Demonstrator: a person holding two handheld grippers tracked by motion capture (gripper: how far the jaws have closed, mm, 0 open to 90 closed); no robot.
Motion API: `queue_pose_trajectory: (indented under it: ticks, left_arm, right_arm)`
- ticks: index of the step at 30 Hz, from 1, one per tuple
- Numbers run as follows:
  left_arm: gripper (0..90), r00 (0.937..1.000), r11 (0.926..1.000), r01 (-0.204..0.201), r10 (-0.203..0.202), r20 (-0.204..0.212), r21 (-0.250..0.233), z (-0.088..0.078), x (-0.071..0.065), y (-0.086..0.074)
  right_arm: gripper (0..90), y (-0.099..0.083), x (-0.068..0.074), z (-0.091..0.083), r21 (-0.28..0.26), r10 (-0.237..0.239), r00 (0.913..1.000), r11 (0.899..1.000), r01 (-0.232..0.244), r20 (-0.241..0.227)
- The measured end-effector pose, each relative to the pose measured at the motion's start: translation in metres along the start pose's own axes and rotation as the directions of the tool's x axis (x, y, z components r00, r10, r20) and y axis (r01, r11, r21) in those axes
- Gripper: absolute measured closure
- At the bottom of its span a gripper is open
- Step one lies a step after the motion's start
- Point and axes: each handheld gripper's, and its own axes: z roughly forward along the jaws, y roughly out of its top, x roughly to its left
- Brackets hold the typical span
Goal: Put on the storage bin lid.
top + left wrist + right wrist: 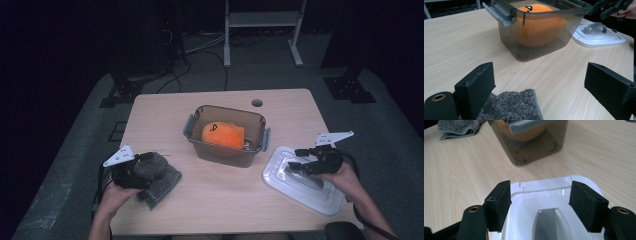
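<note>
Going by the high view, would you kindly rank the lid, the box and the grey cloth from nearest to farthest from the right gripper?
1. Lid, directly under the right gripper.
2. Box, mid-table, to its left.
3. Grey cloth, far left, by the left gripper.

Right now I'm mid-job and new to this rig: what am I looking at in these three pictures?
A person at a wooden table holds a two-jaw gripper in each hand. The high view looks down from above; each of the other two rides on a gripper, looking along its black jaws. The left gripper stands open over a grey cloth. The right gripper stands open over a white lid with a grey handle, holding nothing. Between them stands an open clear box with an orange plush toy inside.
</note>
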Motion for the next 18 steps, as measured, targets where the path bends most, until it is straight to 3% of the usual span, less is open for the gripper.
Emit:
queue_pose_trajectory:
  ticks: [18]
  left_arm:
    - [8.3,1.0000,1.0000,0.002,-0.002,0.002,0.009,0.002,-0.001,0.000]
  right_arm:
    - [32.8,-0.030,-0.001,-0.004,0.006,0.009,0.9998,1.000,-0.009,0.020]
